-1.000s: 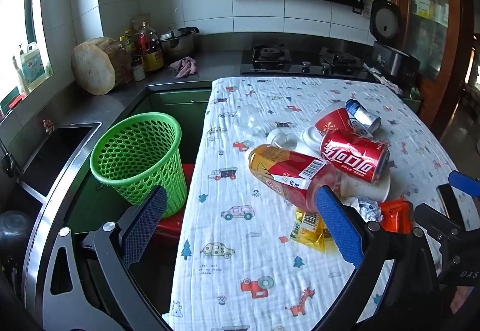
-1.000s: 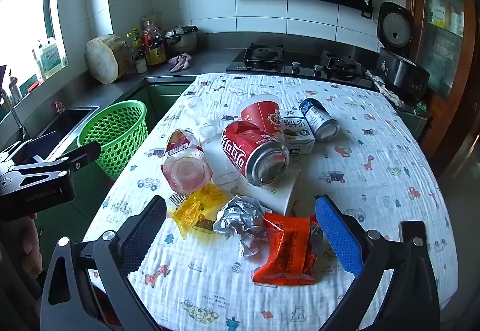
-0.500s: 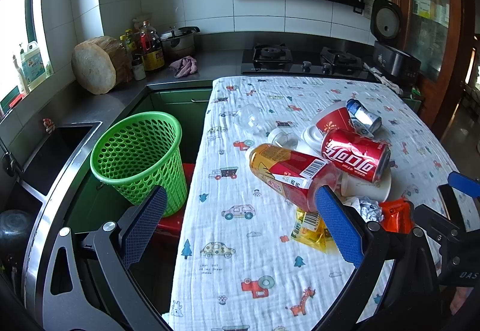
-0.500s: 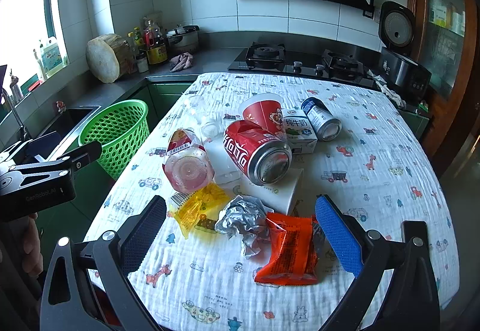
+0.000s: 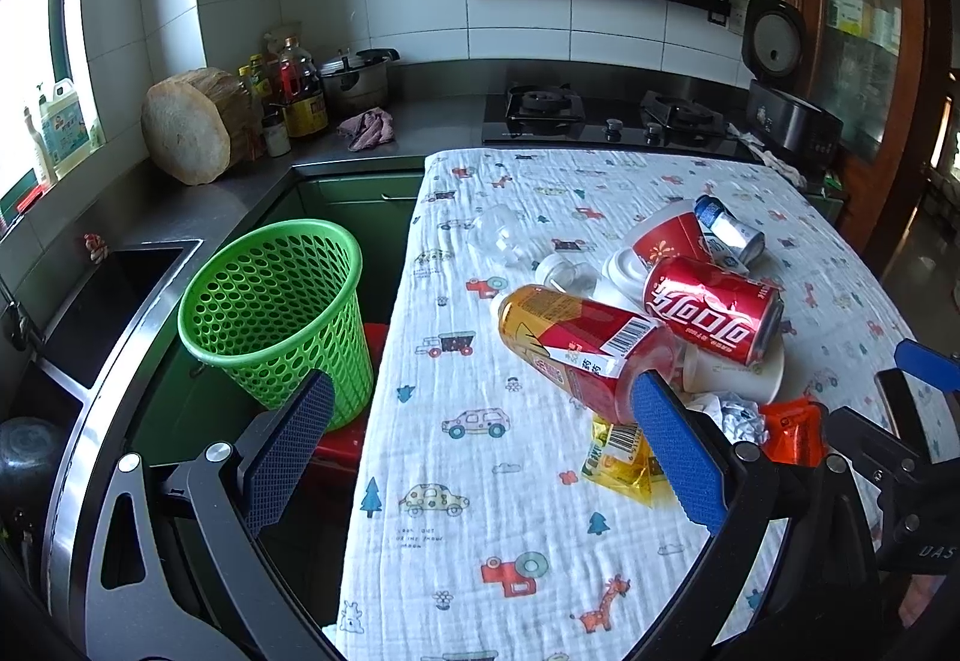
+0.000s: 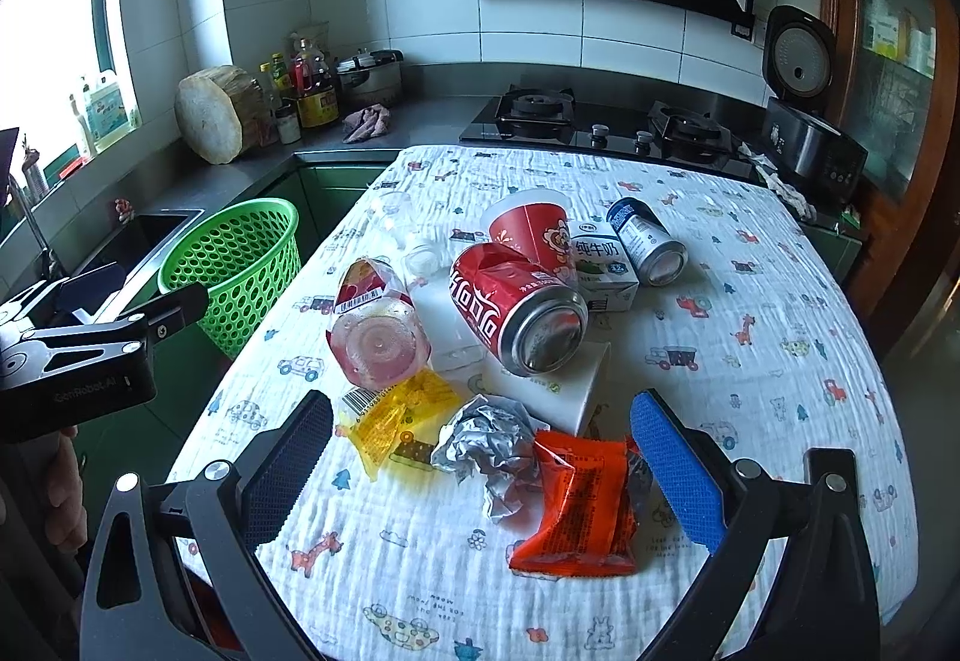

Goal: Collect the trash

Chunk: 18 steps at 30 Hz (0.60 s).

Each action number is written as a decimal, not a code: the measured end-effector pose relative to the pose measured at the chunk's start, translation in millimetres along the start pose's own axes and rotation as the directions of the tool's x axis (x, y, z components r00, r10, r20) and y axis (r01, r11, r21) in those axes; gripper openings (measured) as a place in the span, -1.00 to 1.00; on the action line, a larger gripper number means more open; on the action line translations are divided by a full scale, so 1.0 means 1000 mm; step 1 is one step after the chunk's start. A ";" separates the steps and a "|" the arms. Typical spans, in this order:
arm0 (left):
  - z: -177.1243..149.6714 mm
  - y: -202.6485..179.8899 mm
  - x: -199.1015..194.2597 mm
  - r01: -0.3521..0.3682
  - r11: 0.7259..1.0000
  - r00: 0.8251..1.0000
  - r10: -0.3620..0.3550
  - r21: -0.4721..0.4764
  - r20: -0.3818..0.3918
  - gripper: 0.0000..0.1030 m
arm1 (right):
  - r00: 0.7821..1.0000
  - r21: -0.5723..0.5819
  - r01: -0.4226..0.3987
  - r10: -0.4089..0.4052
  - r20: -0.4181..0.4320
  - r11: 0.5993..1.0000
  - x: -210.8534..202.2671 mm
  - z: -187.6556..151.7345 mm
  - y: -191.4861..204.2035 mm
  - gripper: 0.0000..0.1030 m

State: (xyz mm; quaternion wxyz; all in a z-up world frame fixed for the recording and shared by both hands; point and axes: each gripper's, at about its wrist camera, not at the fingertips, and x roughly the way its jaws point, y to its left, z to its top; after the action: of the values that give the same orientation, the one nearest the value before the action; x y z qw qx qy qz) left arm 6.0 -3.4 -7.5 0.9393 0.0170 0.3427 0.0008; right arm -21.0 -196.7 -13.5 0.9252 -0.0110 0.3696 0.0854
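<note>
Hiding behind the red can [image 6: 516,310], a milk carton [image 6: 602,265], right view only.

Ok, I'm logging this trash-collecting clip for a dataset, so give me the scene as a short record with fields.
setting: kitchen, table under a printed cloth
bin: green basket, beside the table's left edge, nothing visible inside
left gripper: open, holding nothing, over the table's near left part
right gripper: open, holding nothing, over the crumpled foil and orange wrapper
other trash on table: red cola can, plastic bottle, yellow wrapper, red paper cup, milk carton, small blue can
collected: nothing visible yet
</note>
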 end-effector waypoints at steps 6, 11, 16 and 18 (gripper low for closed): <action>0.003 0.005 0.006 0.004 1.000 1.000 -0.004 -0.013 -0.013 0.90 | 1.000 -0.014 0.005 -0.005 0.000 1.000 0.004 0.004 0.000 0.87; 0.004 0.008 0.008 0.001 1.000 1.000 -0.001 -0.018 -0.018 0.90 | 1.000 -0.020 0.008 -0.008 0.002 1.000 0.007 0.007 -0.001 0.87; 0.006 0.010 0.012 -0.004 1.000 1.000 0.003 -0.023 -0.026 0.90 | 1.000 -0.036 0.005 -0.005 -0.001 0.999 0.012 0.009 -0.004 0.87; 0.006 0.011 0.014 -0.006 1.000 1.000 0.005 -0.025 -0.030 0.90 | 1.000 -0.045 0.002 -0.002 0.001 0.999 0.015 0.012 -0.006 0.87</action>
State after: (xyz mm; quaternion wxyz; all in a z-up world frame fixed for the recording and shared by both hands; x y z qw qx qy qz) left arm 20.5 8.1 -11.7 0.9342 0.0059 0.3565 0.0080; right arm -0.8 -199.1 -15.1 0.9249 -0.0320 0.3673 0.0929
